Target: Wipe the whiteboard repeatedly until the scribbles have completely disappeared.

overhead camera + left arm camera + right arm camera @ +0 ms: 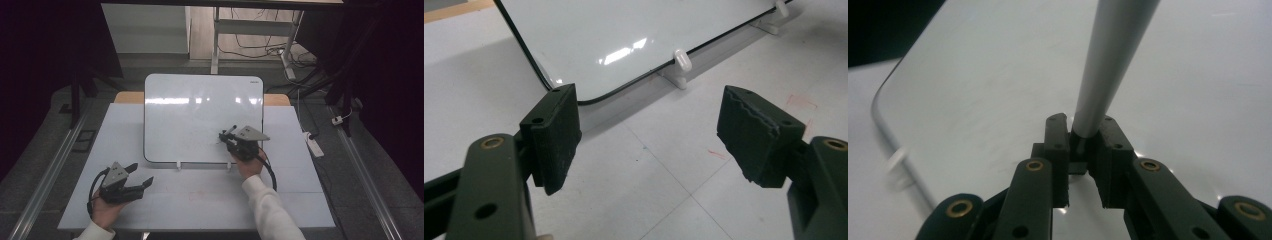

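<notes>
Meanwhile the right hand-held gripper clamps a grey marker over the whiteboard; the left hand-held gripper gapes.

A pale grey table stands on a dark grey floor, with metal rails running along both sides. Beyond it, a white metal frame rises above loose cables, and a white power strip lies at right. Both side margins fall into deep shadow.
</notes>
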The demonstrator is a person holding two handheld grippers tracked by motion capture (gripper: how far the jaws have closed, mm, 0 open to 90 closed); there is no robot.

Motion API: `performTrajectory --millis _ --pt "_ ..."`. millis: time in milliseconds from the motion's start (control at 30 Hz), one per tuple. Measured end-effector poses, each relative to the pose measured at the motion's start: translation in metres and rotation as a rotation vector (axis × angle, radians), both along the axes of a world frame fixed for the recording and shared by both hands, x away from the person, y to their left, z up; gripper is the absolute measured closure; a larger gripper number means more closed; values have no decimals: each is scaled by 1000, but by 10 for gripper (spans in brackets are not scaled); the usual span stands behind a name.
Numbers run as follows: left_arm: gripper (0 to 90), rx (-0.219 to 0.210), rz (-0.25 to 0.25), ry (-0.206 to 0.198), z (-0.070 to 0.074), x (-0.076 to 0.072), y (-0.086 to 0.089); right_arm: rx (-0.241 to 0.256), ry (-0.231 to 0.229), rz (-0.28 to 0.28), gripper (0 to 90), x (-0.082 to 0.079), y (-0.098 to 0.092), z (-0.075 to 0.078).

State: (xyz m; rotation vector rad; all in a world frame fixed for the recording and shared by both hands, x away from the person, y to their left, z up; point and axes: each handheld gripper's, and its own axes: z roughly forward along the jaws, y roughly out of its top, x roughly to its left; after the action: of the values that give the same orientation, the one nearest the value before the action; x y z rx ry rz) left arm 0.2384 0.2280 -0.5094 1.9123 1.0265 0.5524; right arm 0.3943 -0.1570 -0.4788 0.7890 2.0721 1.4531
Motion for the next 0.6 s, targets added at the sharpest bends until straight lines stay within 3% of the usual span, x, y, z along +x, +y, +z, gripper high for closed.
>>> performTrajectory --millis 33,100,167,200,300,367,433,500,533,600 --pt "260 1 -1 2 0 1 0 1 -3 -1 776 -2 1 -1" --pt "260 5 -3 6 -1 2 -1 -47 10 63 776 -9 11 -8" --pt "260 7 -4 5 -1 1 -1 -106 -11 101 776 -15 19 -12" --pt "260 6 -3 2 0 1 -1 -102 -1 107 776 -13 17 -11" --pt "260 -1 2 -3 0 -1 0 -35 -10 14 776 -5 -1 -3" --pt "260 -2 4 -1 0 0 0 -15 -3 1 776 -6 -4 -3" --pt "260 2 -1 5 -1 2 -1 -63 8 57 776 -12 6 -9" --pt "260 5 -3 2 -1 1 -1 -110 -17 83 776 -16 13 -11" --pt "260 7 -3 0 0 1 -1 -98 -9 88 776 -13 11 -9" --pt "260 3 2 -1 0 0 -1 -29 -16 20 776 -5 2 -4"
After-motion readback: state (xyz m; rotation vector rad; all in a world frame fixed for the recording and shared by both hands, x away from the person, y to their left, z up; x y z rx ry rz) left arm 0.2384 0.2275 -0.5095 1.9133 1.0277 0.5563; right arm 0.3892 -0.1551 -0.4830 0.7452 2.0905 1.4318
